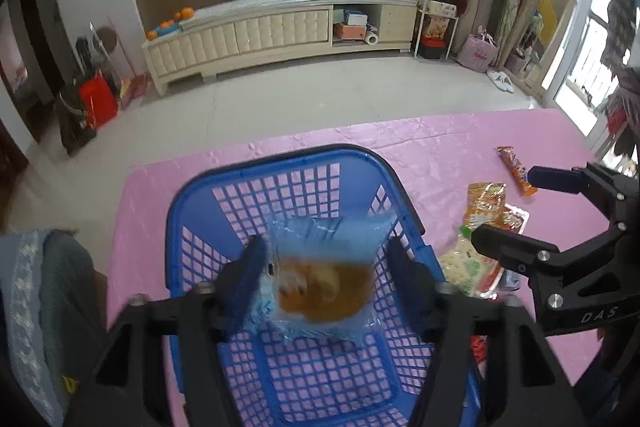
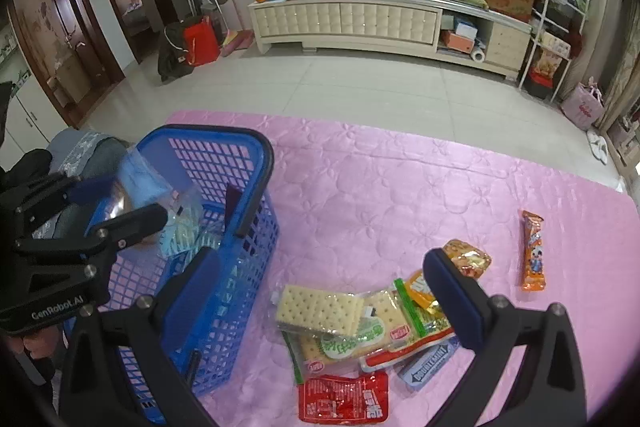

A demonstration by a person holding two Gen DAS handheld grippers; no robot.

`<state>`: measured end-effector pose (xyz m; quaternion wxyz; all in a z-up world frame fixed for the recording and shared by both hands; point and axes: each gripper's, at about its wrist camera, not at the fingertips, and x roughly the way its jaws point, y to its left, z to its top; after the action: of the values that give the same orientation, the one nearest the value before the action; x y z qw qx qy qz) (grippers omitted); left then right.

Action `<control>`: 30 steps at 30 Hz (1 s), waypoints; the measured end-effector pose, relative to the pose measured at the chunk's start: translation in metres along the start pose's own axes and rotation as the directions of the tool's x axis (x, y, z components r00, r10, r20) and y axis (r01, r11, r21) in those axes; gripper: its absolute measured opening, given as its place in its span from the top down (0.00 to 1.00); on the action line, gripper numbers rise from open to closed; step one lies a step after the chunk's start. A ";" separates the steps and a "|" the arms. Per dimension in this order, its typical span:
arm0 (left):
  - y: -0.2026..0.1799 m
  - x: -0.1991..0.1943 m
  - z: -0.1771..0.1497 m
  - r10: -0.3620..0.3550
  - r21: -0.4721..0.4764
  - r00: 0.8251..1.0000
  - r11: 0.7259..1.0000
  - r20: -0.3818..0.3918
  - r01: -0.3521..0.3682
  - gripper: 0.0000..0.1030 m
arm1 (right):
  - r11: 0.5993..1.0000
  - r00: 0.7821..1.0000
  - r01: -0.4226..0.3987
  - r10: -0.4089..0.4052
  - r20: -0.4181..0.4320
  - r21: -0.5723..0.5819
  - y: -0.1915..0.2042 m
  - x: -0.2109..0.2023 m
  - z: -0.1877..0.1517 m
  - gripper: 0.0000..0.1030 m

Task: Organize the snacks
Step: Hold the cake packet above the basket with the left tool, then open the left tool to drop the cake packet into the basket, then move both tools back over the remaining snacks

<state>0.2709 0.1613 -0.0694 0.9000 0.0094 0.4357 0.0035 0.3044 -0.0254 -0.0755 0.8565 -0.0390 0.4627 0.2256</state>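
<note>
A: Left tool [image 1: 324, 279] first; what have you got there?

B: Your left tool hangs over the blue basket [image 1: 208, 187]; its fingers [image 1: 250, 275] stand spread, and the clear bread packet [image 1: 320, 283] sits between them, blurred; I can't see either pad pressing on it; packet is over the inside of the basket, whether it touches the floor of it I cannot tell.

A: And your right one?

B: Right tool [image 2: 332, 291] is spread wide with nothing between the pads; it hangs above the snack pile beside the basket; nearest you lies the red packet [image 2: 344, 403]; just behind it the cracker packs [image 2: 320, 311] overlapping, with a blue gum pack [image 2: 428, 363] at their right edge, partly under them.

A: Further out?

B: A small orange-gold wrapped snack [image 2: 468, 259] just beyond the right finger; well to its right, apart from the pile, an orange snack bar [image 2: 534, 253] lying lengthwise on the pink table [image 2: 380, 179]; basket stands at the table's left side; beyond the table edge, tiled floor [image 2: 340, 87], then a long cream cabinet [image 2: 348, 19] against the wall.
</note>
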 end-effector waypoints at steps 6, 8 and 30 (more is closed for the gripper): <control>-0.002 -0.010 -0.007 0.008 0.032 1.000 0.999 -0.019 -0.007 0.25 | 0.999 1.000 -0.023 0.023 -0.008 0.036 -0.007 -0.002 -0.009 0.00; -0.002 -0.020 -0.011 0.001 0.024 1.000 1.000 -0.018 0.000 0.25 | 0.999 1.000 -0.022 0.022 -0.004 0.031 -0.006 -0.009 -0.010 0.00; -0.082 -0.141 -0.037 -0.101 0.098 0.988 0.991 0.115 0.090 0.23 | 0.997 0.992 0.056 -0.061 0.108 0.047 -0.018 -0.163 -0.066 0.00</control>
<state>0.1543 0.0779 0.0172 0.9223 0.0306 0.3804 -0.0603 0.1842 -0.1165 0.0160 0.8875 -0.0214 0.4184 0.1921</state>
